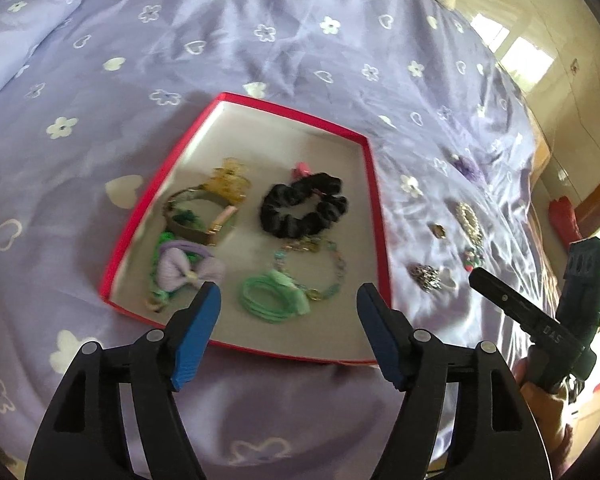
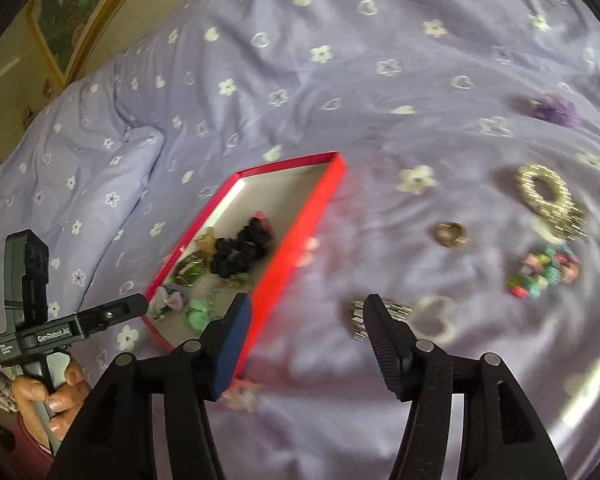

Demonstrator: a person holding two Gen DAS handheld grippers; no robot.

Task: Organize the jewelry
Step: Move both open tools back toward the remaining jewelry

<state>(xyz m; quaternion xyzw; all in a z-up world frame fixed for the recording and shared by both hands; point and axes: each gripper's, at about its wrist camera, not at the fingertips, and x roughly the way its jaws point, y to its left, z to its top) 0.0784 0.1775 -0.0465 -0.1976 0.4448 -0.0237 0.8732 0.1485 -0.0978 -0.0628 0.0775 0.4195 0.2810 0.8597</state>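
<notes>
Hovering over a lilac flower-print bedspread (image 1: 300, 40), both grippers empty. Left gripper (image 1: 290, 332) has its jaws spread, nothing between the blue pads, tips above the near edge of the red tray (image 1: 374, 200). Tray contents: black scrunchie (image 1: 304, 210) at centre-right, amber claw clip (image 1: 230, 180) at 11 o'clock of it, wide bangle (image 1: 200, 216) at its 9 o'clock, lilac bow (image 1: 188, 268) and green cord bracelet (image 1: 270, 298) along the near edge.

Right gripper (image 2: 306, 344) also has jaws spread with nothing gripped; tips sit just right of the tray's red wall (image 2: 300, 224), over a small silver linked piece (image 2: 358, 320). Loose on the bedspread, right of the tray: ring (image 2: 452, 234) at 1 o'clock of the tips, gold bracelet (image 2: 548, 196) beyond it, multicolour bead bracelet (image 2: 544, 274) at 2 o'clock, purple flower piece (image 2: 552, 110) far at 1 o'clock. Right view is motion-blurred.
</notes>
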